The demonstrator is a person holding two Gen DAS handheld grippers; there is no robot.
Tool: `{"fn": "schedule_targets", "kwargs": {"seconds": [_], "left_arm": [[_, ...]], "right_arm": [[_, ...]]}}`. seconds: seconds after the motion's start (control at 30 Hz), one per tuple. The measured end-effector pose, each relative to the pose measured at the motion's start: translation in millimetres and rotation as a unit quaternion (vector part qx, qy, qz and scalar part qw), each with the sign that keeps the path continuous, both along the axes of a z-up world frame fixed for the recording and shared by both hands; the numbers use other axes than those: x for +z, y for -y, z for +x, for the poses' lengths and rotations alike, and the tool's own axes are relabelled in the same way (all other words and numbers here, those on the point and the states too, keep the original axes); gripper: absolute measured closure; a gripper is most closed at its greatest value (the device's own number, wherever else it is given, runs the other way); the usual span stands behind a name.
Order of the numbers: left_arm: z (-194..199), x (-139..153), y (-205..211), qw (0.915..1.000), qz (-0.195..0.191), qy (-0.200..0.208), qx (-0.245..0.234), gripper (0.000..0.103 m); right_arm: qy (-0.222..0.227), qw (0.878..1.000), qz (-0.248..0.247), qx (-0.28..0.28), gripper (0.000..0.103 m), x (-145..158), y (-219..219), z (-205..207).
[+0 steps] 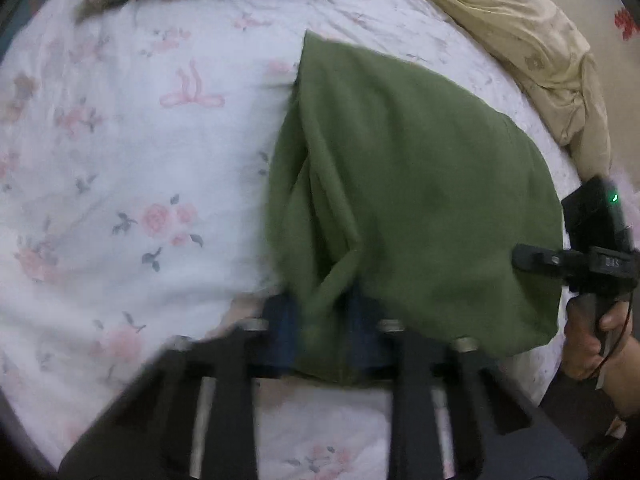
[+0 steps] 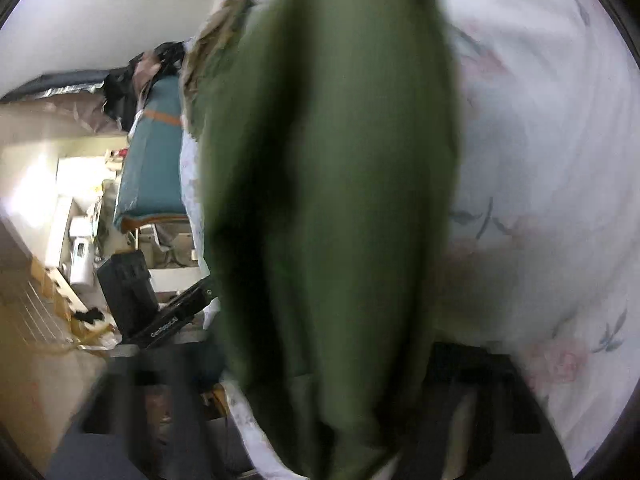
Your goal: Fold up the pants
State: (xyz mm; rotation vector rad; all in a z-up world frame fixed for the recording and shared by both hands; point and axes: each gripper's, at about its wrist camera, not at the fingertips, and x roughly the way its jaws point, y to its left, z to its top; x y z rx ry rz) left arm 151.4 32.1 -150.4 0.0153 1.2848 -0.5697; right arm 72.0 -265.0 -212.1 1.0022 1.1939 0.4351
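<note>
The green pants (image 1: 400, 200) are lying on the bed (image 1: 120, 160), which is covered by a white sheet printed with pink flowers. The garment is sitting toward the right side of the bed, with a long crease running down its near portion.

The left gripper (image 1: 324, 320) is gripping the near edge of the pants: its blue-padded fingers (image 1: 282, 320) are standing close together with a bunched ridge of green cloth pinched between them.

The right gripper (image 1: 536, 260) is showing at the right edge of the left wrist view, its tip touching the right side of the pants. In its own view the pants (image 2: 328, 200) are filling the centre and are heavily blurred; green cloth is running down between the fingers, so it is holding the fabric.

A rumpled cream blanket (image 1: 520, 48) is lying along the far right edge of the bed.
</note>
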Motion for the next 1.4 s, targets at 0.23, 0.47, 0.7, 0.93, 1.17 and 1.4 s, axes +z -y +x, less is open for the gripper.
{"fn": "schedule_targets", "kwargs": {"seconds": [0.23, 0.47, 0.7, 0.93, 1.17, 1.4], "left_arm": [[-43.9, 62.2, -27.5, 0.9952, -0.027, 0.008, 0.094, 0.102], [-111.7, 35.9, 2.7, 0.9935, -0.008, -0.05, 0.102, 0.102], [-71.0, 38.5, -28.6, 0.9833, -0.017, 0.003, 0.181, 0.008], [-23.3, -23.0, 0.5, 0.9926, 0.01, -0.038, 0.115, 0.016], [-27.1, 9.6, 14.1, 0.9973, -0.049, -0.002, 0.054, 0.094], [-72.2, 85.6, -8.6, 0.9888, -0.096, 0.036, 0.108, 0.094]], "right_arm": [[0.055, 0.995, -0.06, 0.048, 0.081, 53.1, 11.2, 29.1], [0.018, 0.984, -0.117, 0.136, 0.081, 43.6, 11.8, 41.5], [-0.001, 0.993, -0.081, 0.086, 0.072, 27.4, 24.4, 25.6], [-0.01, 0.996, -0.066, 0.067, 0.065, 24.3, 26.4, 26.0], [0.073, 0.984, -0.126, 0.106, 0.086, 61.0, 8.5, 35.0], [0.145, 0.975, -0.1, 0.135, 0.088, 110.8, 12.1, 49.3]]}}
